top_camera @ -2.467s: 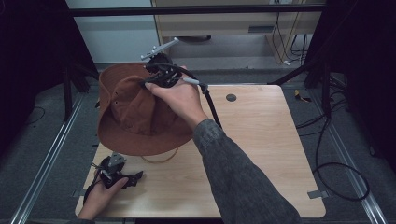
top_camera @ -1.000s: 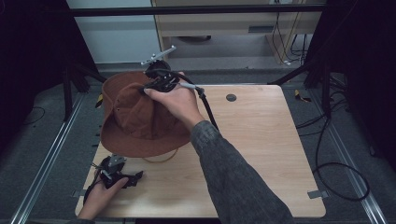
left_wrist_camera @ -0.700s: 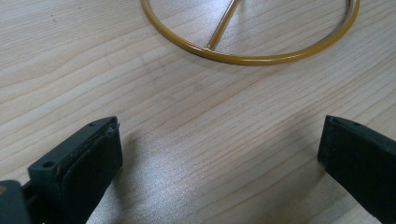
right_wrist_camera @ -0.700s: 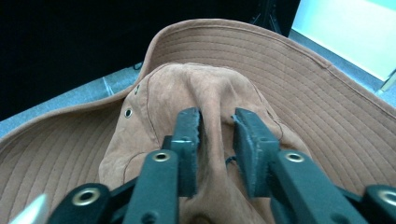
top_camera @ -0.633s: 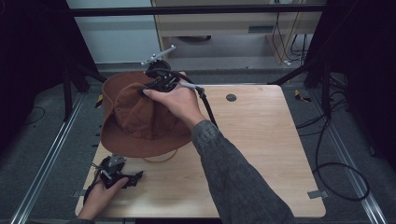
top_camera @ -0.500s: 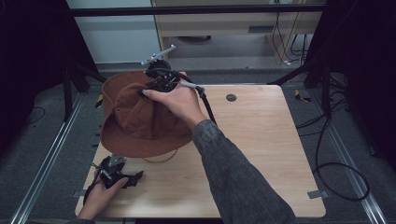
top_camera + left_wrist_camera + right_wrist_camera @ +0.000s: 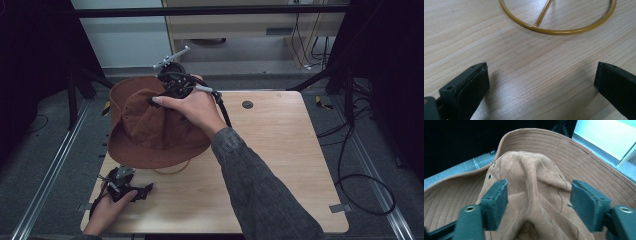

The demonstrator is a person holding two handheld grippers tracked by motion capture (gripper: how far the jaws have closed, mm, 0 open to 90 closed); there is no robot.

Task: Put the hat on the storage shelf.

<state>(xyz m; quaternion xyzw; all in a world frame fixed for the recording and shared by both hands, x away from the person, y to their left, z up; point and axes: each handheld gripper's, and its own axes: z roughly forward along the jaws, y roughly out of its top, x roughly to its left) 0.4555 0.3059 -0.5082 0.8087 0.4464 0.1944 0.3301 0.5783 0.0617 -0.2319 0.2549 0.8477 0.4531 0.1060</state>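
Note:
A brown suede brimmed hat [image 7: 150, 131] sits over the table's back left, with a thin yellow wire ring [image 7: 173, 171] peeking out under its near brim. My right gripper [image 7: 159, 96] is at the hat's crown, held from above by a hand. In the right gripper view the hat [image 7: 534, 170] bulges up between the two jaws of the right gripper [image 7: 537, 192], which stand apart on either side of the creased crown. My left gripper [image 7: 141, 190] rests open near the table's front left corner. Its view shows the left gripper [image 7: 541, 82] over bare wood, facing the yellow ring [image 7: 554, 31].
The light wooden table [image 7: 290, 150] has a round dark grommet [image 7: 247, 104] near its back edge. Black cable [image 7: 222, 107] trails from the right gripper across the table's back. A metal rail [image 7: 50, 170] and dark floor flank the table's left side.
Since 2.5 s ago the hat and right gripper shifted slightly toward the back left and the hat's brim settled lower. Over the last second nothing visibly moved. The left gripper stayed put.

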